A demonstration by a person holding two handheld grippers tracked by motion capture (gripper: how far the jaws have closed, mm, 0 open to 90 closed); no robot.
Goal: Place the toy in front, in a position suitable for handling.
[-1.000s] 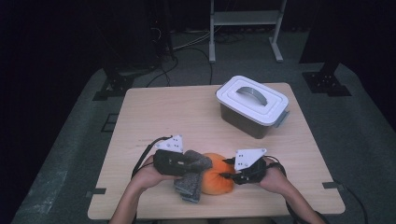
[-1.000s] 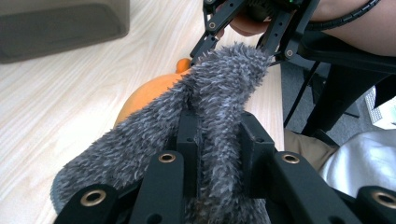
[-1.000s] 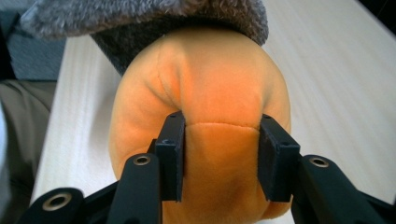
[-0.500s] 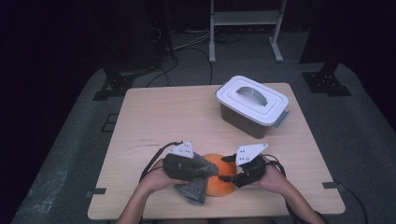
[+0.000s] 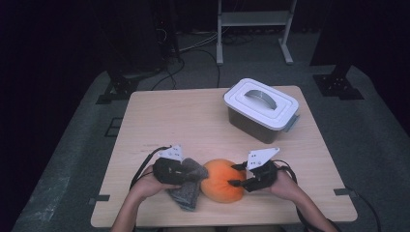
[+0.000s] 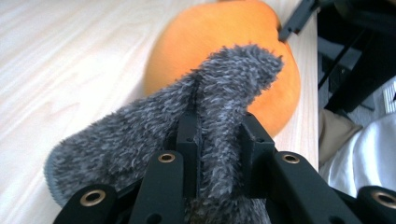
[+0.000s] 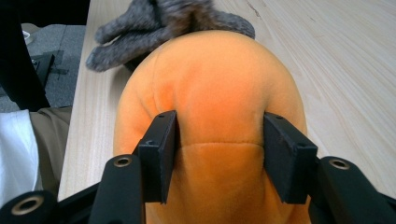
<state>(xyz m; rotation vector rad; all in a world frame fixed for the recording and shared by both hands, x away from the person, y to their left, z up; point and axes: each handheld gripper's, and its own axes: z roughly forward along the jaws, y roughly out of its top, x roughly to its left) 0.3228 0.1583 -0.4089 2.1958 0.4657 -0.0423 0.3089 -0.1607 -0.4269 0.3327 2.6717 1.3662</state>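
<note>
An orange plush (image 5: 220, 181) lies near the table's front edge. My right gripper (image 5: 235, 175) comes at it from the right. In the right gripper view its jaws (image 7: 219, 135) have just been closing and now pinch a bulge of the plush (image 7: 215, 79) between the pads. My left gripper (image 5: 191, 170) is shut on a grey fuzzy cloth (image 5: 186, 193) that drapes against the plush's left side. In the left gripper view the cloth (image 6: 233, 79) is clamped in the narrow gap of the gripper (image 6: 219, 135), with the orange plush (image 6: 224, 32) just behind it.
A white lidded box (image 5: 261, 108) with a handle stands at the back right of the wooden table (image 5: 183, 121). A person's forearms come in from the bottom. A metal stand and cables sit on the dark floor beyond the table.
The left gripper swung right toward the plush with the grey cloth, then drew back left and lower. The right gripper stayed at the plush's right side.
</note>
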